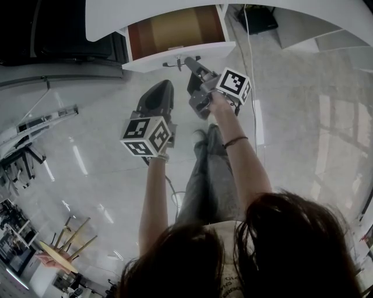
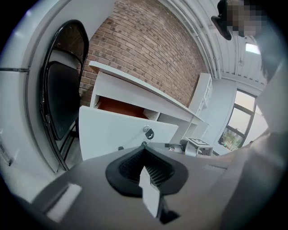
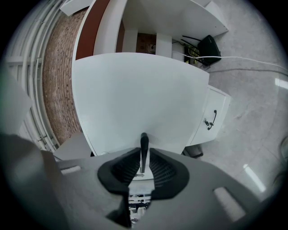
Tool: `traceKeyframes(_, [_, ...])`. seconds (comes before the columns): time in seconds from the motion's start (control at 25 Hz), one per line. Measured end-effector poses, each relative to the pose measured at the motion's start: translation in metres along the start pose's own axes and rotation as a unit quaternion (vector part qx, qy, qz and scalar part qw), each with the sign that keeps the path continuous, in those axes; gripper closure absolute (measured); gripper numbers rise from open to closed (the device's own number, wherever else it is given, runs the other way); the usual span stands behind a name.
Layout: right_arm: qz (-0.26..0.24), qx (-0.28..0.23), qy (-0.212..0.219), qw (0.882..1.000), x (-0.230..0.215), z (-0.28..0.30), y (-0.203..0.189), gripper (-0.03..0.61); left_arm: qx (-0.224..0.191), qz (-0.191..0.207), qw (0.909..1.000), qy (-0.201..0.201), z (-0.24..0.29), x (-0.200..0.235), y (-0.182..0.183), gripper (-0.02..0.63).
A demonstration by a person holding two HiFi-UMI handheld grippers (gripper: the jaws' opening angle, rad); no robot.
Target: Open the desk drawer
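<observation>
My right tool is clenched on the thin dark handle of the drawer. The bar stands upright between the ribbed pads, so a straight pull toward me should bring the whole front along. The drawer is already part-way out of the desk — from above, its brown inside shows behind the white front panel. My left tool hangs lower and nearer my body, closed on nothing (it has no job here, so it is held clear of the drawer's path). From its side I can see a small lock on the front. I judge the opening under way, not finished — the grip is narrow, and pulling off-line could let the handle slip.
</observation>
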State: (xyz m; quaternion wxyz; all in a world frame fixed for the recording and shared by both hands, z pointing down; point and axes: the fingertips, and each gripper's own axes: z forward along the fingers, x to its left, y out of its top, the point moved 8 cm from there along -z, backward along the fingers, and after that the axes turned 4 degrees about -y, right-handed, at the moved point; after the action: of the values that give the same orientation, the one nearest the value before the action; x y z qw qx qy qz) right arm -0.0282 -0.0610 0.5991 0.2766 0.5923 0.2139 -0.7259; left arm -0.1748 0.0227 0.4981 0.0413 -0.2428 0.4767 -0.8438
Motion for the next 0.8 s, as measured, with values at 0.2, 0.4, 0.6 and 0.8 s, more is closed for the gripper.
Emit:
traceKeyframes(0.2, [-0.006, 0.003, 0.002, 1.000, 0.001, -0.001, 0.000, 0.508, 0.001, -0.002, 1.0000, 0.000, 0.004, 0.000, -0.001, 0.615])
traceKeyframes(0.4, [-0.045, 0.013, -0.017, 0.999, 0.010, -0.013, 0.003, 0.506, 0.001, -0.006, 1.0000, 0.000, 0.005, -0.004, 0.002, 0.615])
traceKeyframes(0.6, [-0.160, 0.041, -0.042, 0.985, 0.039, -0.035, 0.006, 0.508, 0.004, -0.008, 1.0000, 0.004, -0.003, -0.012, 0.010, 0.615])
traceKeyframes(0.8, [-0.296, 0.052, -0.041, 0.953, 0.104, -0.057, 0.009, 0.525, -0.015, -0.012, 0.9998, 0.002, -0.019, -0.033, 0.039, 0.615])
